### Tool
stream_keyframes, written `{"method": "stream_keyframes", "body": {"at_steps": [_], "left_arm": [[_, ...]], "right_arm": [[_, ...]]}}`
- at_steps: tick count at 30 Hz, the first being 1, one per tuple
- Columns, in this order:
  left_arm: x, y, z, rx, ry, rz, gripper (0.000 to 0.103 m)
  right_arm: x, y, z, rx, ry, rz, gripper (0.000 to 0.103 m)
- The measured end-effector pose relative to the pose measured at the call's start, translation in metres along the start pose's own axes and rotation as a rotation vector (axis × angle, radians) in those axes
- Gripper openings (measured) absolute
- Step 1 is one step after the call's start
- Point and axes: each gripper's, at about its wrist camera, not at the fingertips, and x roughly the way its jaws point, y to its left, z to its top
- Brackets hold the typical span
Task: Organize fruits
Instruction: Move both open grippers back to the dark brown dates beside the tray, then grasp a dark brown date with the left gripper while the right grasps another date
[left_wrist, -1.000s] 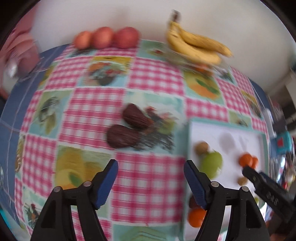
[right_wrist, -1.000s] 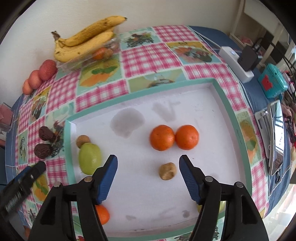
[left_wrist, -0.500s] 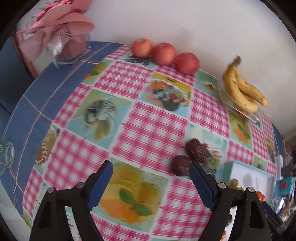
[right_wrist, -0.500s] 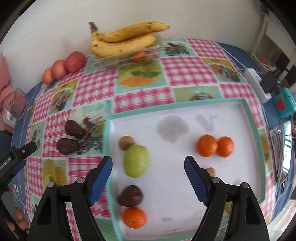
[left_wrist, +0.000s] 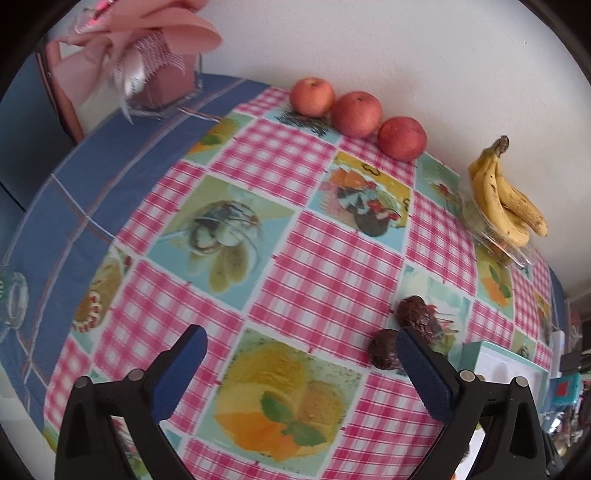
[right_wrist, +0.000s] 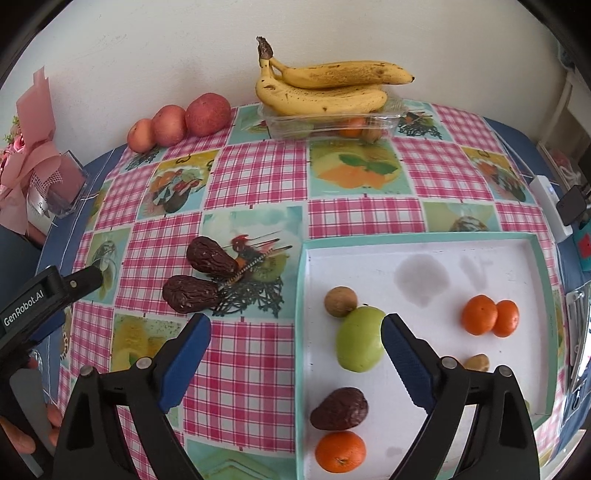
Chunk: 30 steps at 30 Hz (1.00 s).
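Two dark wrinkled avocados (right_wrist: 207, 278) lie touching on the checked tablecloth (right_wrist: 258, 173), just left of the white tray (right_wrist: 424, 247); they look like the loose fruit left to sort. Tray already holds one dark avocado (right_wrist: 340, 409), an orange (right_wrist: 340, 451) touching it, a green apple (right_wrist: 360, 339), a small brown fruit (right_wrist: 340, 301), two oranges (right_wrist: 489, 319) touching each other, another small brown fruit (right_wrist: 476, 362) partly hidden behind the right finger. Three red apples (left_wrist: 356, 115) in a row by the wall, bananas (right_wrist: 325, 88) on a clear plastic box (right_wrist: 332, 123) at the back. Left gripper (left_wrist: 301, 365) empty, fingers spread wide, hovering over cloth with the avocados at its right finger, off centre. Right gripper (right_wrist: 295, 350) also spread wide and empty, straddling the tray's left rim. Likely step: left picks the nearer avocado. To do it well: shift right so the fruit sits mid-gap, close across its narrow width, lift only one without rolling its neighbour, squeeze gently as it looks soft, set down beside the tray avocado
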Motion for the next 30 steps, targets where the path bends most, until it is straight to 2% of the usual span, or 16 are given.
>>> {"method": "stream_keyframes", "body": {"at_steps": [7, 10, 15, 17, 22, 25, 28, 30], "left_arm": [[0.018, -0.012, 0.004, -0.003, 0.052, -0.073, 0.1], [0.027, -0.019, 0.005, -0.004, 0.078, -0.112, 0.088], [0.04, -0.033, 0.005, 0.017, 0.116, -0.157, 0.075], [0.044, -0.038, 0.004, 0.027, 0.128, -0.17, 0.067], [0.056, -0.045, 0.0, 0.035, 0.164, -0.196, 0.054], [0.062, -0.047, -0.003, 0.034, 0.181, -0.205, 0.051], [0.066, -0.048, -0.005, 0.024, 0.192, -0.236, 0.039], [0.065, -0.05, -0.005, 0.03, 0.189, -0.242, 0.037]], "right_arm": [[0.009, 0.0, 0.008, 0.019, 0.002, -0.007, 0.093], [0.013, -0.002, 0.012, 0.03, 0.0, -0.007, 0.093], [0.02, -0.004, 0.016, 0.038, 0.001, -0.022, 0.093], [0.022, -0.005, 0.016, 0.038, 0.004, -0.025, 0.093], [0.027, -0.007, 0.016, 0.046, 0.01, -0.028, 0.093], [0.028, -0.009, 0.016, 0.054, 0.01, -0.031, 0.093], [0.028, -0.01, 0.015, 0.06, 0.013, -0.033, 0.093], [0.029, -0.011, 0.015, 0.062, 0.016, -0.033, 0.093]]}}
